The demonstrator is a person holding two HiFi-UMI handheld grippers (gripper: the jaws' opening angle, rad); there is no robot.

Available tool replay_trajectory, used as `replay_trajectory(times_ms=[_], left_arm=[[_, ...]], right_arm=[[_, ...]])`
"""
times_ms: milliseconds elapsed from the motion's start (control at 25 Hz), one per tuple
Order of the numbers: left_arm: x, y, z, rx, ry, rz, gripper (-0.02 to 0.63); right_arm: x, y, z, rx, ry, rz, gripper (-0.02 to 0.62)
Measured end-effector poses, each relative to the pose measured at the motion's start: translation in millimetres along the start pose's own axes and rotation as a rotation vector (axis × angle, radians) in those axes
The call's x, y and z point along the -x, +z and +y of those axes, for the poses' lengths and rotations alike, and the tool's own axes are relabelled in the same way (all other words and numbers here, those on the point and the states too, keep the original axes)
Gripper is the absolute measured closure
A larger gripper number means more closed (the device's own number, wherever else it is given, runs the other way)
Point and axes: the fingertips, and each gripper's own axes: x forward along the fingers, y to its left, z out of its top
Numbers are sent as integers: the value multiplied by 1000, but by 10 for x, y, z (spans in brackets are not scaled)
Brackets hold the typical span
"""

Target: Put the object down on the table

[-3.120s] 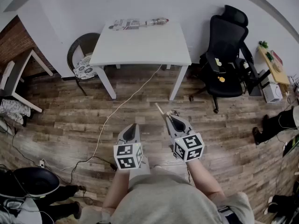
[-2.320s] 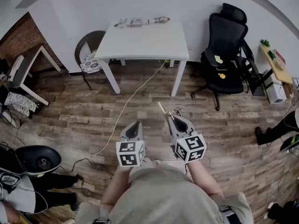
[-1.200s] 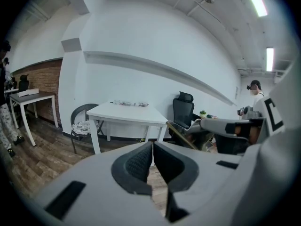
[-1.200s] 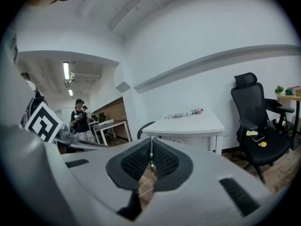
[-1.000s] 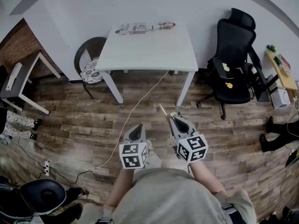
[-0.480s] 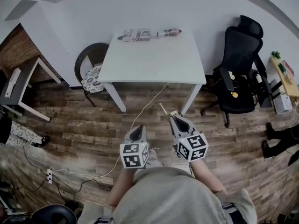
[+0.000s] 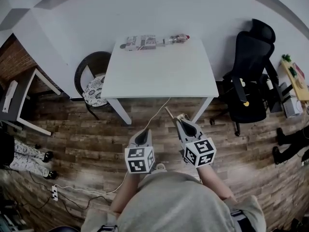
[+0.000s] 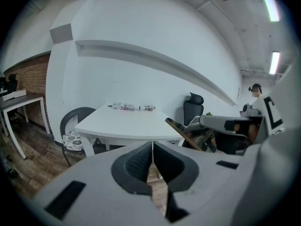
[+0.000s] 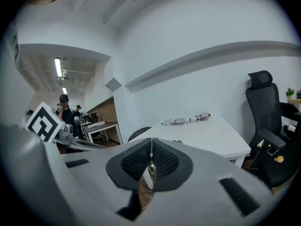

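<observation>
My right gripper is shut on a thin flat stick that pokes forward and to the left out of its jaws. The left gripper view catches that stick from the side, slanting up beside the right gripper. In the right gripper view only its thin edge shows between the pads. My left gripper is shut with nothing in it. Both are held over the wooden floor, short of the near edge of the white table.
A patterned pack and a bottle lie along the table's far edge. A round black chair stands at its left, a black office chair at its right. A white cable trails across the floor under the table.
The table has come closer and larger in the head view. Both grippers keep the same pose, and the stick stays in the right one.
</observation>
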Motion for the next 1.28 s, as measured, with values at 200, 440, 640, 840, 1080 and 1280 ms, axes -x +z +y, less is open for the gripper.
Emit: replay_trajectory(times_ms=[200,440,640,840,1080,1280], left_arm=[[-282,168,197,-4,-13,2,594],[-516,285,382,-12,-23,8,594],[-628,332,507,-11,-22,19,594],[-727,347,578,12,-17,26,594],[-910,393,691,28,4,25,594],[-1187,516,828,33,24,22,594]], right_arm=[[-329,64,-116,2,-17,4,588],[-640,109,-184,-3,-29,2,588],[-799,148,-214,-4,-34,9,588],[-927,160,-301,2,-40,23,588],[-1187,233,-447,8,-31,14,588],[-1509,289,-630,11,-15,13,587]])
